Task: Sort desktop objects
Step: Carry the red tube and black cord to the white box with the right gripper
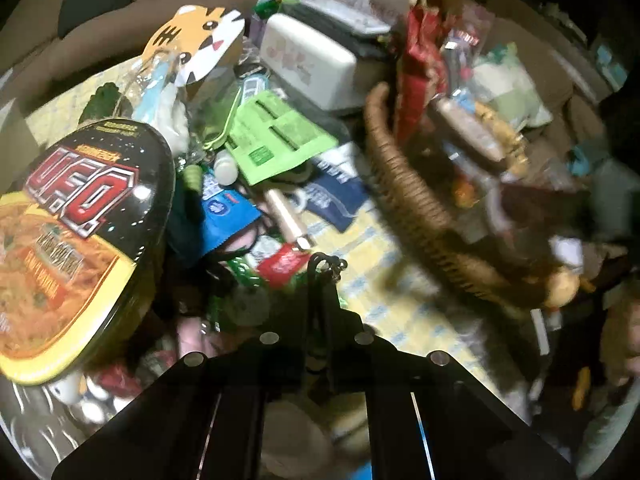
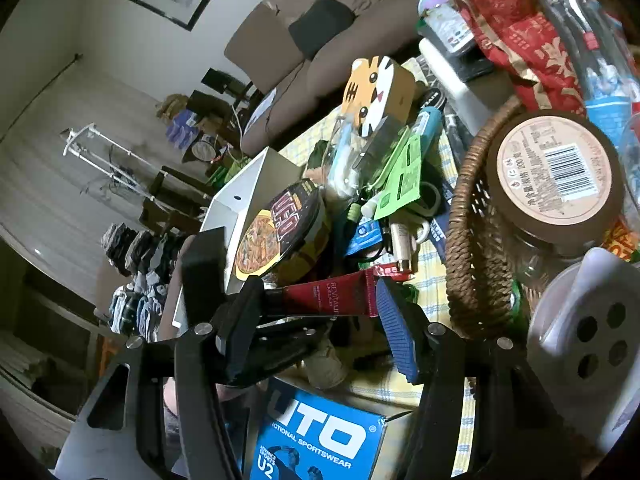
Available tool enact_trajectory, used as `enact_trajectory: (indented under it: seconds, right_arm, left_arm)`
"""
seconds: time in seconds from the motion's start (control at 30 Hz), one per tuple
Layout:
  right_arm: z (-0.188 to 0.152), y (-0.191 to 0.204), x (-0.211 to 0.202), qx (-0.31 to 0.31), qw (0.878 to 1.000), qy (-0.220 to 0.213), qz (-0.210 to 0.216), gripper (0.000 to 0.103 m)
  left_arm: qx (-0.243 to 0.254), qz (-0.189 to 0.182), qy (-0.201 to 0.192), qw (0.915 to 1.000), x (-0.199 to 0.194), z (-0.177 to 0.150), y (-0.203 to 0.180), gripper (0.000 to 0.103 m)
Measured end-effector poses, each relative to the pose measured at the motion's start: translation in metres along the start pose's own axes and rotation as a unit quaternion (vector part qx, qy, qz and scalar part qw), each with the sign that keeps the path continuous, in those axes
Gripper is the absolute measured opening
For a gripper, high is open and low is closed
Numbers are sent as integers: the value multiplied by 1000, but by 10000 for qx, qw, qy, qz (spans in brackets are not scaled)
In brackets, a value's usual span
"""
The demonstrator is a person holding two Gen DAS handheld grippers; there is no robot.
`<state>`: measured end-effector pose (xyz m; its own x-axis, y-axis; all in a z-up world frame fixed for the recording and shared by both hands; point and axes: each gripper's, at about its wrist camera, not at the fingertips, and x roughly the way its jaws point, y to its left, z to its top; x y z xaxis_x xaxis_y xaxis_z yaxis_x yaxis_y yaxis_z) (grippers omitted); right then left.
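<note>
- The left hand-held gripper point(image 1: 324, 264) is clenched, its 2 fingers pressed together with a thin black looped thing at the tips; what that thing is cannot be told from the blurred view.
- The left hand-held gripper hangs over the cluttered tabletop point(image 1: 384, 304), which wears a yellow checked cloth.
- Just under its tips lies a small red packet point(image 1: 282, 264).
- To its left sits a round noodle cup point(image 1: 76, 224) with a black and yellow lid, tilted.
- Beyond lie a green card point(image 1: 276, 140), a tiger-face box point(image 1: 200, 44) and a white box point(image 1: 308, 60).
- To the right stands a wicker basket point(image 1: 404, 184), heaped with packets.
- The right hand-held gripper point(image 2: 320, 316) grasps a red tube point(image 2: 332, 292) held crosswise between its 2 fingers, 1 black, 1 with a blue ribbed pad point(image 2: 394, 332).
- The red tube hangs above the tabletop, near the noodle cup and beside the wicker basket point(image 2: 464, 264).
- In the basket lies a jar with a brown lid point(image 2: 556, 172).
- Under the right hand-held gripper lies a blue sportswear box point(image 2: 316, 440).
- A white tray point(image 2: 236, 200) stands behind the noodle cup.
</note>
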<state>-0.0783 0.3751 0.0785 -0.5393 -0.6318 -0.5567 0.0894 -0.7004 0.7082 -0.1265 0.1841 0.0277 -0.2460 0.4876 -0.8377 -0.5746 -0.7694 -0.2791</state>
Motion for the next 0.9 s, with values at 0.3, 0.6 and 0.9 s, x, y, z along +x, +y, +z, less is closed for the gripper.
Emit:
enact_trajectory:
  seconds: [0.3, 0.6, 0.9]
  right_arm:
    - [-3, 24, 7, -126, 9992, 96, 356, 55]
    - [-23, 112, 39, -784, 9948, 390, 527, 55]
    - [-35, 267, 186, -1860, 9694, 1593, 190, 55]
  left_arm:
    - [-503, -511, -798, 9942, -93, 20, 21, 6]
    - [-1149, 12, -1252, 9855, -218, -31, 121, 6]
    - [-2512, 801, -1198, 9572, -241, -106, 289, 6]
